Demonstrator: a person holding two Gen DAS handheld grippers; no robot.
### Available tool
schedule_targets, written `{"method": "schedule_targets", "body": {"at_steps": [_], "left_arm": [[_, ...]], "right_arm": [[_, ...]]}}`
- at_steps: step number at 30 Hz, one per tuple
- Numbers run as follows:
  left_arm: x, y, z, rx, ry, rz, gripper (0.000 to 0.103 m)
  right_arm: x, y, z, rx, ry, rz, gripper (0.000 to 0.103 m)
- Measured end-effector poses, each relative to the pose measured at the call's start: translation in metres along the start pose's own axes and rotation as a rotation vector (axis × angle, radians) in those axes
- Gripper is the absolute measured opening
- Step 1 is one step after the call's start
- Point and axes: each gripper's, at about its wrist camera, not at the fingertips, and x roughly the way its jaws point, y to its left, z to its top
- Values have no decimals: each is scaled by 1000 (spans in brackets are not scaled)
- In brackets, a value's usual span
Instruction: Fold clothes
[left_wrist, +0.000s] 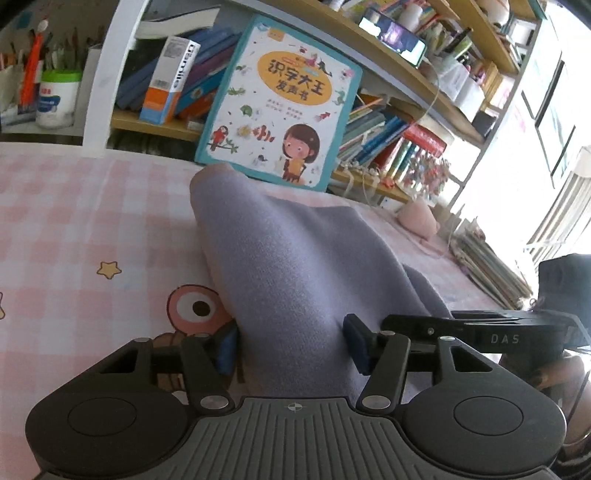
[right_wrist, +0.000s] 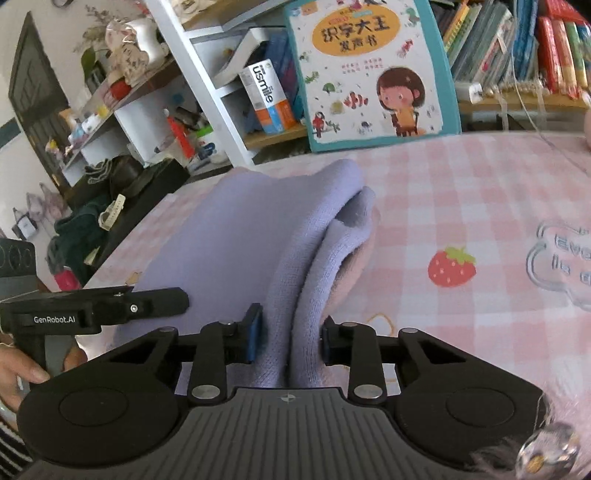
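We hold the lilac garment (left_wrist: 280, 258) in both – left gripper (left_wrist: 291, 343) wider, right gripper (right_wrist: 288, 339) pinching layered folds – long axis running straight ahead.

Right tongs (right_wrist: 289, 336) straddle bunched lilac garment (right_wrist: 251, 236) on pink checked cloth (right_wrist: 461, 206), seemingly pinching it.

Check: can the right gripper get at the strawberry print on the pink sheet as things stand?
Probably not yet. The right gripper has bunched lavender cloth between its pads, so it must let go first. Otherwise the strawberry print lies bare on the checked sheet, nothing across it.
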Motion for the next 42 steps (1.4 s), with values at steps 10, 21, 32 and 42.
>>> {"method": "schedule_targets", "body": {"at_steps": [10, 21, 32, 42], "left_arm": [[11, 32, 1, -150, 42, -107, 68], [3, 7, -1, -21, -6, -51, 59], [4, 10, 13, -5, -9, -50, 59], [11, 19, 51, 27, -39, -30, 59]], "right_arm": [[9, -23, 6, 146, 73, 63, 42], [2, -11, 0, 54, 9, 66, 29], [3, -7, 9, 42, -6, 58, 29], [19, 1, 44, -15, -67, 42, 29]]}}
